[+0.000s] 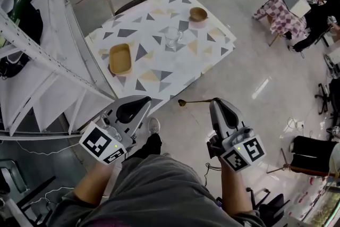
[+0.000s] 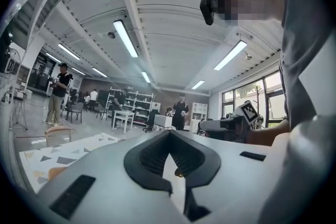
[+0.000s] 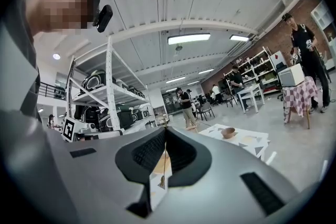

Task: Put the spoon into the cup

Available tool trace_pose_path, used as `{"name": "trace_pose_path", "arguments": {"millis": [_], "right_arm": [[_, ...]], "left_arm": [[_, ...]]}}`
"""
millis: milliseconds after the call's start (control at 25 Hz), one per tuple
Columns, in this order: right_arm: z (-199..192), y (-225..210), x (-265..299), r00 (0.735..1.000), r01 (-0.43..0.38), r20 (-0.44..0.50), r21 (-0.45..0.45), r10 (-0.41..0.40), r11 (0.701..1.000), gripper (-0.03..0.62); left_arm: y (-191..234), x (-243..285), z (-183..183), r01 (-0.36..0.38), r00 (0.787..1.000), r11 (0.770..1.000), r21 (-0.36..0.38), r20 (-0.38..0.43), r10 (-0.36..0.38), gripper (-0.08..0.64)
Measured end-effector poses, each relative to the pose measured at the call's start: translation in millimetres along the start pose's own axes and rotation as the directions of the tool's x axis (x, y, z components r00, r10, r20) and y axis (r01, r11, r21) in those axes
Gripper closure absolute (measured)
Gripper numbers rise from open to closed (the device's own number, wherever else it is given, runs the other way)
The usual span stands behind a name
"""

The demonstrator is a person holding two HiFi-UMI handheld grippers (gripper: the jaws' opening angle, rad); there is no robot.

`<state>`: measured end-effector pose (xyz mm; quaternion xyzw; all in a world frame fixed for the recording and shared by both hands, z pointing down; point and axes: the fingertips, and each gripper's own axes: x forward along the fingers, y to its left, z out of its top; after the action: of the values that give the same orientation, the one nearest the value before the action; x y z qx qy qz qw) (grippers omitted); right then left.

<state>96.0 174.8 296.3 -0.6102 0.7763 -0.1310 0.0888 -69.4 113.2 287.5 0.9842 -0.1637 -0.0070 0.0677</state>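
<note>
The spoon (image 1: 195, 101) is clamped by its handle end in the right gripper (image 1: 213, 100), whose jaws are closed on it. Its long axis runs crosswise, with the bowl end pointing toward the left gripper (image 1: 146, 99). It hangs over the floor, just off the near edge of the tabletop (image 1: 159, 69). The cup (image 1: 172, 38) stands upright about mid-tabletop, well ahead and slightly left of the spoon's bowl. The left gripper's jaws meet on nothing. The carry likely falls to the right gripper.
</note>
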Motion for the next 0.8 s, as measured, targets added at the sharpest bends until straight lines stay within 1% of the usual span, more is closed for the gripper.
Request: {"name": "trace_pose_path", "arguments": {"millis": [280, 480, 800], "right_arm": [[0, -19, 60, 1.000, 0.025, -0.018, -0.005, -0.025, 1.000, 0.569], [0, -25, 96, 0.999, 0.035, -0.034, -0.007, -0.035, 0.999, 0.569], [5, -29, 139, 0.998, 0.047, -0.052, -0.026, -0.048, 0.999, 0.569]], "left_arm": [[56, 25, 0, 0.017, 1.000, 1.000, -0.020, -0.006, -0.017, 0.546], [92, 36, 0, 0.022, 1.000, 0.999, -0.031, -0.015, -0.023, 0.546], [132, 49, 5, 0.042, 0.999, 0.998, -0.044, -0.005, -0.042, 0.546]]}}
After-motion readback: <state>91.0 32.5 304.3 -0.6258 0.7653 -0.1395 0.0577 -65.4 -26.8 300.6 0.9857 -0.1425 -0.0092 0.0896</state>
